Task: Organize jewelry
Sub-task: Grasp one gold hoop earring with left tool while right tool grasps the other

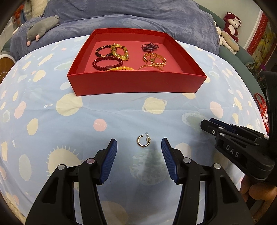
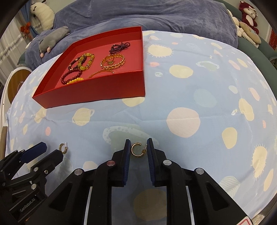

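Note:
A red box [image 1: 135, 83] [image 2: 97, 90] on the blue patterned sheet holds several bead bracelets [image 1: 110, 57] [image 2: 77, 69], gold bracelets [image 1: 154, 59] [image 2: 113, 61] and a dark bead strand [image 1: 149, 47] [image 2: 119, 46]. A small hoop earring [image 1: 142, 141] [image 2: 63, 148] lies on the sheet between the fingertips of my open left gripper [image 1: 139, 147] [image 2: 45, 152]. My right gripper [image 2: 138, 150] [image 1: 207, 124] is narrowly closed around a second gold hoop earring [image 2: 137, 149], its pads touching or nearly touching the earring.
A blue blanket [image 1: 138, 17] lies behind the box with a grey plush toy [image 1: 43, 26] [image 2: 53, 38] on it. A red plush bear [image 1: 232, 24] [image 2: 249, 15] sits at the far right. A round wooden piece [image 2: 16, 83] is at the left edge.

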Tool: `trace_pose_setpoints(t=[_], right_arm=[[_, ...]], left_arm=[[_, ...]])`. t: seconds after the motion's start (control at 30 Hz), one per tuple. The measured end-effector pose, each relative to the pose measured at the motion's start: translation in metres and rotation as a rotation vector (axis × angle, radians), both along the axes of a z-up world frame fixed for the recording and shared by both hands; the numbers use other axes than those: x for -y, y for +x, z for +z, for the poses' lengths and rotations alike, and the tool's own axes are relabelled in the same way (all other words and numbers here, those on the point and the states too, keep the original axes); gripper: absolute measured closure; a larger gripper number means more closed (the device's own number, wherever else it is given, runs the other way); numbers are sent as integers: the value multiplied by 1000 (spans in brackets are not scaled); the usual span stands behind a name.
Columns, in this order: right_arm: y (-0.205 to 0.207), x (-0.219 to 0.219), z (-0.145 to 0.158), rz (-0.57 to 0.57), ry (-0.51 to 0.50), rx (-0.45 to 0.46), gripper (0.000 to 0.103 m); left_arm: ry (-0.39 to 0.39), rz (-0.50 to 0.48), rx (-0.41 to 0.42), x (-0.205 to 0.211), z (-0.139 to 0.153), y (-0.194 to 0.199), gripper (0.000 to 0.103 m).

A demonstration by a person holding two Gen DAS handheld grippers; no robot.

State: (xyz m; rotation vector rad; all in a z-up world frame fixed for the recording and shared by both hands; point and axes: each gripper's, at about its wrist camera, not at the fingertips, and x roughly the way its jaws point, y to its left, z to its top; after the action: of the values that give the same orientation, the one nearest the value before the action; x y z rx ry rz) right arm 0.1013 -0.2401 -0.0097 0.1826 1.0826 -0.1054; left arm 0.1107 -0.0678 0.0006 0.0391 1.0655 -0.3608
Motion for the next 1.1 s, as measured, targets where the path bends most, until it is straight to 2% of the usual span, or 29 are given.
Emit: trace_pose_setpoints(t=[0.2,0.47,0.63,1.1], right_arm=[[-11,2,1,-16,24,-1,85],[-14,1,0,-17,37,-3,85],[-13,0,1,-16,39,-3,85],[-24,-16,20,17,55,30,85]], left_arm=[[22,3,-9,3,-10,1,72],[31,6,4,6,-10,5,73],[49,0,18,8,-11,6,86],[37,27,9,1,2,0,86]])
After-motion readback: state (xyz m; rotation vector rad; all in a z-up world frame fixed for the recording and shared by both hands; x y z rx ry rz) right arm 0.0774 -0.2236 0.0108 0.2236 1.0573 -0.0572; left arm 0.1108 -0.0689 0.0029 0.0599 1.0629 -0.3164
